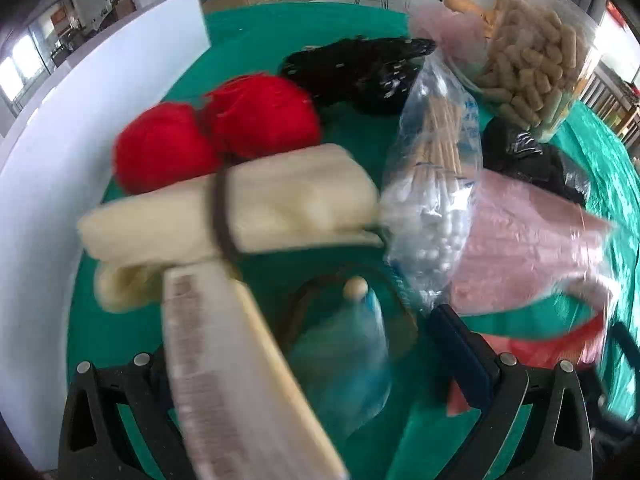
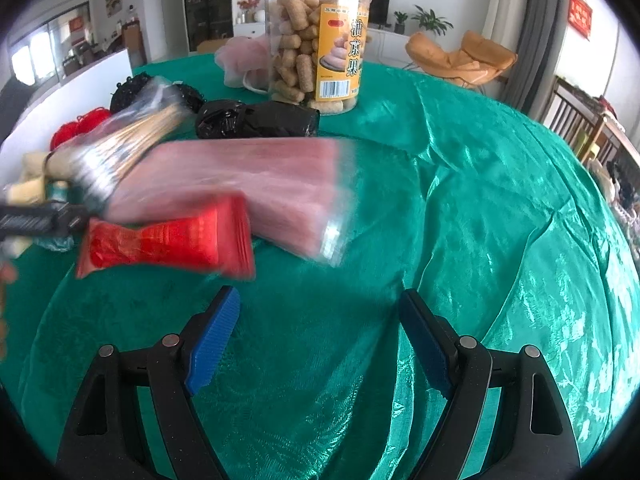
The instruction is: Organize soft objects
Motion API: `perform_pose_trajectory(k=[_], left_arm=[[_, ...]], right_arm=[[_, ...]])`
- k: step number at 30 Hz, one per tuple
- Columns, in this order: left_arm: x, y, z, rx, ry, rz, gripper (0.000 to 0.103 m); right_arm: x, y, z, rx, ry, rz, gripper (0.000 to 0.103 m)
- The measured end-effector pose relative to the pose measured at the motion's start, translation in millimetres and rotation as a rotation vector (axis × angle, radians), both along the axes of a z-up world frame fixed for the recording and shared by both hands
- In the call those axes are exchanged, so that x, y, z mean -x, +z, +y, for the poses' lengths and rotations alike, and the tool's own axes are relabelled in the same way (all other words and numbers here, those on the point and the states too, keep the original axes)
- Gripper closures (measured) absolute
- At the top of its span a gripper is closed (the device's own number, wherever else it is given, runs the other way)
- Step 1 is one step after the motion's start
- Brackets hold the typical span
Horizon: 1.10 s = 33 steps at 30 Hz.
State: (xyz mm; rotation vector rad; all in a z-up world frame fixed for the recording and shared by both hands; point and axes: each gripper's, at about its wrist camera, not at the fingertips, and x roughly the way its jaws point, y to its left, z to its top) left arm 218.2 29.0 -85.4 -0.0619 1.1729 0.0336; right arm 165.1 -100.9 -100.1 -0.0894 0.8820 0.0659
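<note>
Right wrist view: the right gripper (image 2: 320, 344) stands at the bottom centre of the frame with its blue pads (image 2: 214, 340) spread wide and nothing between them, over bare green tablecloth (image 2: 500, 200). Just above and to its left lie a red packet (image 2: 168, 240) and, partly under that packet's upper edge, a flat pink packet in clear film (image 2: 260, 192); both are blurred.

Left wrist view: the left gripper (image 1: 320, 340) occupies the bottom of the frame. One blue pad (image 1: 460, 344) shows at lower right. The other side is hidden by a blurred pale flat object with printed marks (image 1: 224, 368) that crosses the lower left, so whether this gripper holds it cannot be told. A small wooden-headed figure in bluish wrap (image 1: 352, 332) lies between the fingers.

Beyond it, at centre left, sits a cream cloth roll bound by a dark band (image 1: 240, 208). Two red yarn balls (image 1: 216, 128) lie just behind the roll, and a black beaded piece (image 1: 360, 72) lies farther up the frame.

Step in hand, as judged: sorting is at an early stage, since soft and hard items lie mixed. The next move probably calls for the free right gripper to close on one soft item without dragging its neighbours.

Containers: a clear plastic jar (image 2: 316, 40), upper centre of the right view, is filled with tan puffed snacks. A clear bag (image 1: 436, 152) holds cotton swabs with wooden stems. A black plastic bag (image 2: 256, 120) lies beside the jar, its contents unseen.
</note>
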Motion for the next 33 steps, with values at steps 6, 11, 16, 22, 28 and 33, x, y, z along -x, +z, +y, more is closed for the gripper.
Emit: perform_pose_trajectory(k=[6, 11, 16, 22, 28, 33], left_arm=[[21, -1, 25, -0.009, -0.044, -0.032, 0.0], [30, -3, 54, -0.009, -0.048, -0.119, 0.0], [20, -2, 76, -0.008, -0.028, -0.137, 0.0], [23, 0, 79, -0.009, -0.031, -0.14, 0.0], [34, -5, 66, -0.01, -0.032, -0.151, 0.0], [24, -3, 74, -0.011, -0.032, -0.159, 0.0]], right_arm=[[-1, -1, -4, -0.022, -0.008, 0.005, 0.019], [-3, -1, -5, -0.028, -0.01, 0.007, 0.019], [-3, -3, -5, -0.031, -0.012, 0.009, 0.018], [-3, -3, -5, -0.031, -0.013, 0.009, 0.018], [-4, -3, -5, -0.031, -0.013, 0.009, 0.018], [-4, -3, -5, -0.031, -0.013, 0.009, 0.018]])
